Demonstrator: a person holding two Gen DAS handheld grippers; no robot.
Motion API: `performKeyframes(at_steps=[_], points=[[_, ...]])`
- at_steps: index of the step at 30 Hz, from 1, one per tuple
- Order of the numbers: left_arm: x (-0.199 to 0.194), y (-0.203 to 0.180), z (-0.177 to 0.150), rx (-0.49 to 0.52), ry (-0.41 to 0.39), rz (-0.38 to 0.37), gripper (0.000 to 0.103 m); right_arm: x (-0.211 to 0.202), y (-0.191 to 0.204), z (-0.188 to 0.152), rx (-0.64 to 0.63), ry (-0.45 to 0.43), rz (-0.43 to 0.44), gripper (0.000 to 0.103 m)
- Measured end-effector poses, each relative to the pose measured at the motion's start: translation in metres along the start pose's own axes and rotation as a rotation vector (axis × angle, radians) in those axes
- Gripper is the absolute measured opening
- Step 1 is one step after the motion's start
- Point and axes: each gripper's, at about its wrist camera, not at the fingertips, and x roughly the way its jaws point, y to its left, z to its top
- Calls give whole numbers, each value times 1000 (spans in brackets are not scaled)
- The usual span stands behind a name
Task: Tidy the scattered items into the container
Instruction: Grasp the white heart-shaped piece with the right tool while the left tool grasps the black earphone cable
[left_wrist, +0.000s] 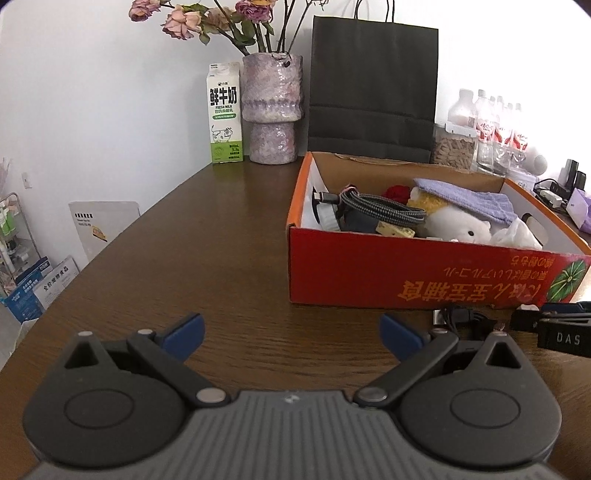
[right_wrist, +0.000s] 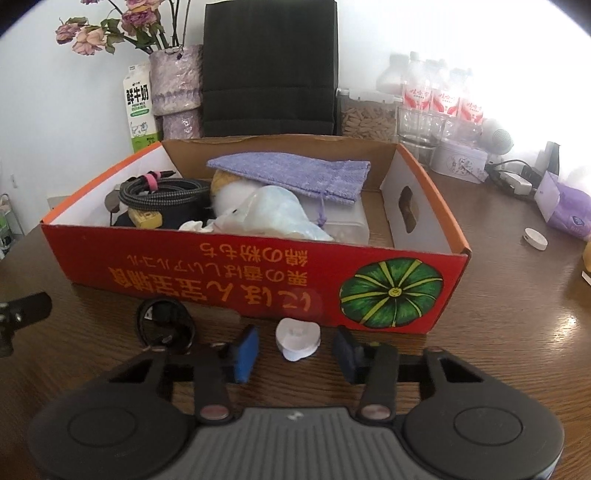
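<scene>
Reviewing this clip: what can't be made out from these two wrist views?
- Right wrist view: whether the right gripper presses the small white object; gaps show beside it.
- Both views: the box front wall hides the lower contents.
- Left wrist view: the black cable is partly hidden by the finger linkage.
- Right wrist view: the bottles are washed out by glare.

The left gripper (left_wrist: 291, 334) hovers low over the table with its blue-padded jaws spread wide and nothing between them, while the right gripper (right_wrist: 295, 350), tilted down toward the table's near edge, holds its jaws partly closed, the pads touching nothing.
</scene>
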Motion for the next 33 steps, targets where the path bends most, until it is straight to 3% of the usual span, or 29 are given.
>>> performKeyframes(at_steps=[2,19,26,33], points=[[0,-2,0,1,-1,-2,103,0,0,0,-2,-5,6,25],[-2,-78,9,74,13,-139,103,-25,-40,-8,26,-77,14,25],[14,-114,9,115,45,-122,103,-28,-61,-10,29,-88,7,25],[30,-122,4,110,93,-96,103,-25,-68,-12,30,-89,24,24]])
